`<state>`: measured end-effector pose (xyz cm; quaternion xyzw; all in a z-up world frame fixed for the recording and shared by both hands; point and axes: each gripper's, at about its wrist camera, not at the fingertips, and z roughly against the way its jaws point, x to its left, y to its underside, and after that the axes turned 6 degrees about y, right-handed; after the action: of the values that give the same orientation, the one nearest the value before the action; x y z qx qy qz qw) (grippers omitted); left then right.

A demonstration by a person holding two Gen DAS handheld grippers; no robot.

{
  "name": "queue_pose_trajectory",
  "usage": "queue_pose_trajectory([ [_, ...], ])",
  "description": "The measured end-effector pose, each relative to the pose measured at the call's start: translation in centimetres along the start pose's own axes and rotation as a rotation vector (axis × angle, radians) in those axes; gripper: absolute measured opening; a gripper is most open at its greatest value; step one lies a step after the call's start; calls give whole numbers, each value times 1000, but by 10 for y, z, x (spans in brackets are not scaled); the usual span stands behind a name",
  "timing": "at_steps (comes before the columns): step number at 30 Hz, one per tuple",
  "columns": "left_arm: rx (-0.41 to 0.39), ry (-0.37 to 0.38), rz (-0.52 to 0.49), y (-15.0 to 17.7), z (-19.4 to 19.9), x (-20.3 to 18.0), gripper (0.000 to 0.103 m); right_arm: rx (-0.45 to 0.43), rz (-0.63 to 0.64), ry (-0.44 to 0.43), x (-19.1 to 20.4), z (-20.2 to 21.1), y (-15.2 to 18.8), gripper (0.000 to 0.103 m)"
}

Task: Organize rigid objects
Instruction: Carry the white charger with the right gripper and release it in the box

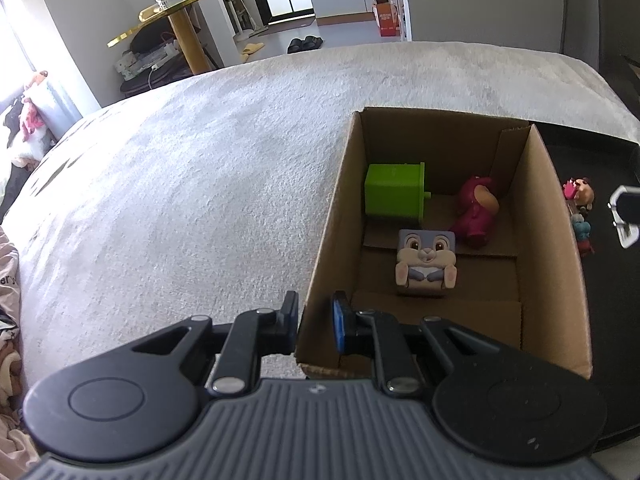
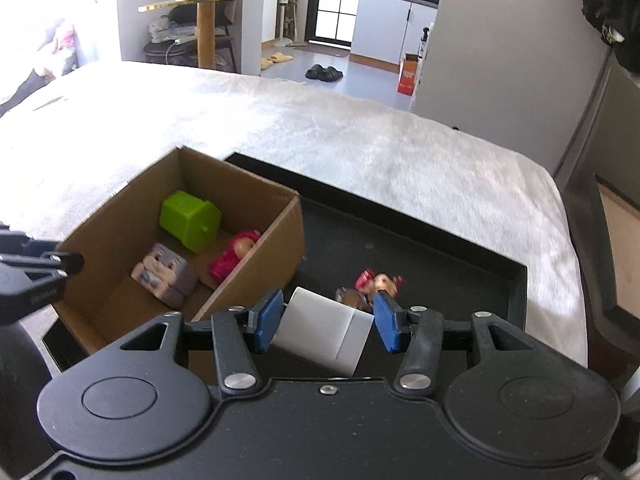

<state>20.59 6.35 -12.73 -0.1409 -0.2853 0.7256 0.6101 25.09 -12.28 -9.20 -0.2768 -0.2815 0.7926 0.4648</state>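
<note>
My left gripper (image 1: 315, 319) is shut on the near left wall of an open cardboard box (image 1: 340, 208). Inside the box lie a green cube (image 1: 394, 194), a pink figure (image 1: 478, 210) and a bunny-faced cube (image 1: 426, 262). In the right wrist view my right gripper (image 2: 326, 320) is shut on a white block (image 2: 320, 332), held tilted above a black tray (image 2: 440, 248). Beyond the block, small toy figures (image 2: 372, 286) lie on the tray. The cardboard box (image 2: 260, 240) stands to the left, with the left gripper (image 2: 66, 264) on its wall.
Box and tray rest on a pale fuzzy blanket (image 1: 180, 200) covering a bed. A gold round side table (image 2: 200, 0) with glassware stands beyond the bed's far edge. Slippers (image 2: 324, 73) lie on the floor and a dark cabinet (image 2: 616, 160) stands at the right.
</note>
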Motion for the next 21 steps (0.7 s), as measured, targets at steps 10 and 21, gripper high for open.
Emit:
queue_pose_trajectory([
  [10, -6, 18, 15, 1, 1, 4, 16, -44, 36, -24, 22, 5, -21, 49],
  [21, -6, 23, 15, 1, 2, 4, 16, -71, 50, -78, 41, 3, -30, 49],
])
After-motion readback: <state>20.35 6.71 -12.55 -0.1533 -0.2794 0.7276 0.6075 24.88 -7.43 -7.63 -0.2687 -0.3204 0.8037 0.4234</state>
